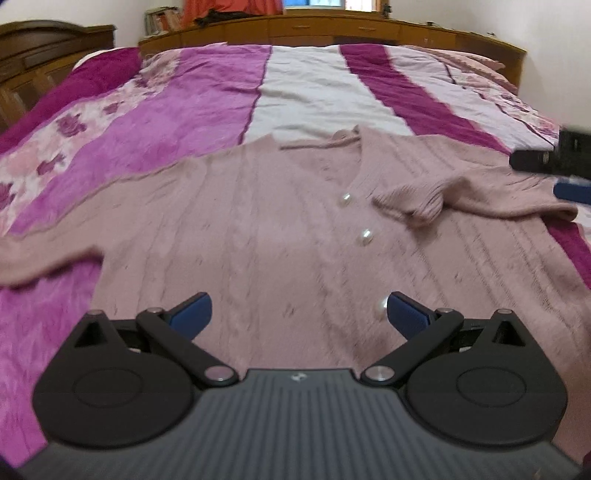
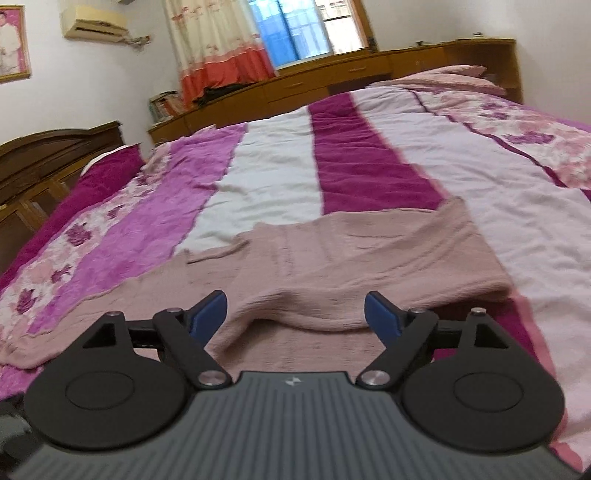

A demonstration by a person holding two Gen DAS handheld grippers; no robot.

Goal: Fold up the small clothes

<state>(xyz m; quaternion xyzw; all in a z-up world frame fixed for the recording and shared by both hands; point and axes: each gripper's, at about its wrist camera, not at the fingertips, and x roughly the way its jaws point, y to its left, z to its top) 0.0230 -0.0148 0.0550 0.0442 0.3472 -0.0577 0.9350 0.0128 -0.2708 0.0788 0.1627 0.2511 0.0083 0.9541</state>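
Observation:
A dusty-pink knitted cardigan (image 1: pixel 258 229) with pearl buttons (image 1: pixel 364 234) lies spread front-up on the bed. Its right sleeve (image 1: pixel 424 199) is folded in across the chest, cuff near the buttons. The other sleeve (image 1: pixel 44 258) stretches out to the left. My left gripper (image 1: pixel 297 314) hovers open over the lower front of the cardigan, nothing between its blue pads. In the right wrist view the folded sleeve (image 2: pixel 369 273) lies just ahead of my right gripper (image 2: pixel 295 314), which stands open with the pads clear of the cloth. My right gripper's tip (image 1: pixel 546 162) shows at the left view's right edge.
The bed is covered by a striped magenta, pink and white quilt (image 1: pixel 306 92) with floral bands. A wooden headboard with drawers (image 2: pixel 332 74) runs along the far side, a dark wooden cabinet (image 2: pixel 48 158) stands at the left, and a curtained window (image 2: pixel 295 33) is behind.

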